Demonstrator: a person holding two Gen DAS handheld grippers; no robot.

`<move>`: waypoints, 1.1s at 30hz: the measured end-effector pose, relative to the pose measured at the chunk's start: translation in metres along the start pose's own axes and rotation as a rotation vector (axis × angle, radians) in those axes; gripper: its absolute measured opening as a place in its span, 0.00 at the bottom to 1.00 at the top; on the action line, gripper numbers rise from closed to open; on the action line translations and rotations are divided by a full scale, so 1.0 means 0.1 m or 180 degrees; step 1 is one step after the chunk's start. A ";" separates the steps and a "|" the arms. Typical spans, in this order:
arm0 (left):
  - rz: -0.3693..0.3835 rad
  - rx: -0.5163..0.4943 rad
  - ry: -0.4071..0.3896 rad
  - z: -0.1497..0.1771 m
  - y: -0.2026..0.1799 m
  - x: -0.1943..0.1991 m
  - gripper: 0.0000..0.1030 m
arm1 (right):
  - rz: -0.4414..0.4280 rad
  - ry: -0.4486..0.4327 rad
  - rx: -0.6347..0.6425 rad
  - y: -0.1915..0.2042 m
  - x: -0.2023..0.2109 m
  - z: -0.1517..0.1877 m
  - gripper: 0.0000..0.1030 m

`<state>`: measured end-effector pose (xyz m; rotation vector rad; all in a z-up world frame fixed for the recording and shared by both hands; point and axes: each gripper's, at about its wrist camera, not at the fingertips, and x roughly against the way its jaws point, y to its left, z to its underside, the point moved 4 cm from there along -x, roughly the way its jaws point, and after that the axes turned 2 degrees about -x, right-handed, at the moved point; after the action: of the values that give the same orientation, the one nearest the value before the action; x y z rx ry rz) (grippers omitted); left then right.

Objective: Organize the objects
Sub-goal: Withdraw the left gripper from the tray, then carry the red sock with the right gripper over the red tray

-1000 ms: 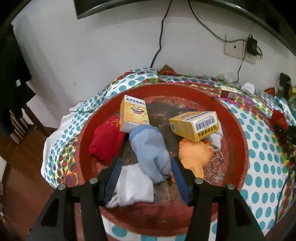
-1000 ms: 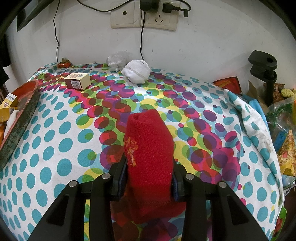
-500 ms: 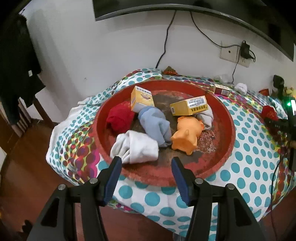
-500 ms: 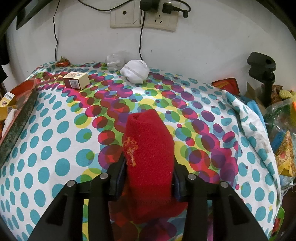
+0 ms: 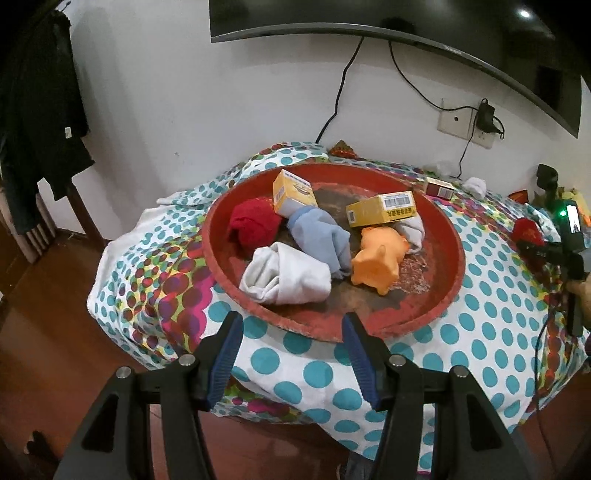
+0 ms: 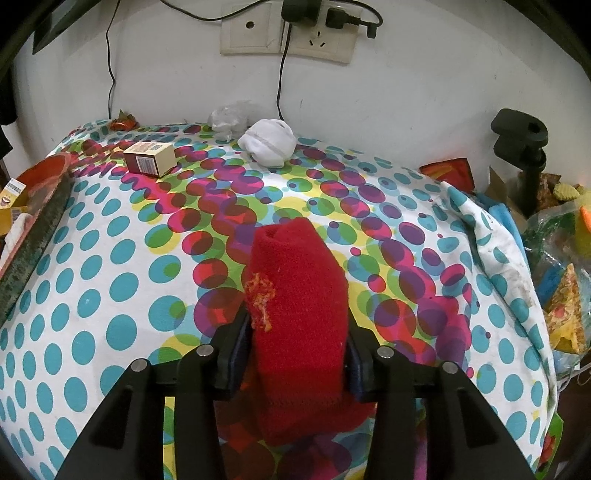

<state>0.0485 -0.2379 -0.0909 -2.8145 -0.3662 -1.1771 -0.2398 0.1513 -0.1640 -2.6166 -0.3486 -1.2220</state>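
red sock [image 6: 299, 295] between right gripper [image 6: 295, 343] jaws

Place: I am looking at a lived-in room of a home.
Wall: a television [image 5: 388, 29] hangs above sockets [image 6: 284, 33] with chargers plugged in.
Table: a polka-dot cloth [image 6: 110, 258] covers it.
Floor: dark wood [image 5: 48, 332].
Corner: dark clothes [image 5: 37, 110] hang at the left.
Clutter: snack bags [image 6: 561, 306] are piled at the table's right end.
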 end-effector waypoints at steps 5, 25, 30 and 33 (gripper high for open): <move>0.0109 0.0094 0.0001 0.01 0.05 -0.01 0.55 | -0.0007 0.0002 -0.0009 0.03 0.00 0.00 0.40; -0.0127 0.0154 0.0047 0.09 0.31 -0.13 0.55 | 0.0069 0.0062 -0.0160 0.21 0.12 -0.01 0.28; -0.0103 0.0115 0.0085 0.11 0.26 -0.15 0.55 | -0.0041 0.0005 -0.0063 0.43 0.29 -0.04 0.28; -0.0091 0.0119 0.0101 0.12 0.25 -0.16 0.55 | -0.0173 -0.0033 0.0013 0.65 0.44 -0.10 0.28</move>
<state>0.0522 -0.2637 -0.1095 -2.7646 -0.4232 -1.2060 -0.1998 0.0920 -0.1309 -2.6272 -0.4264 -1.2239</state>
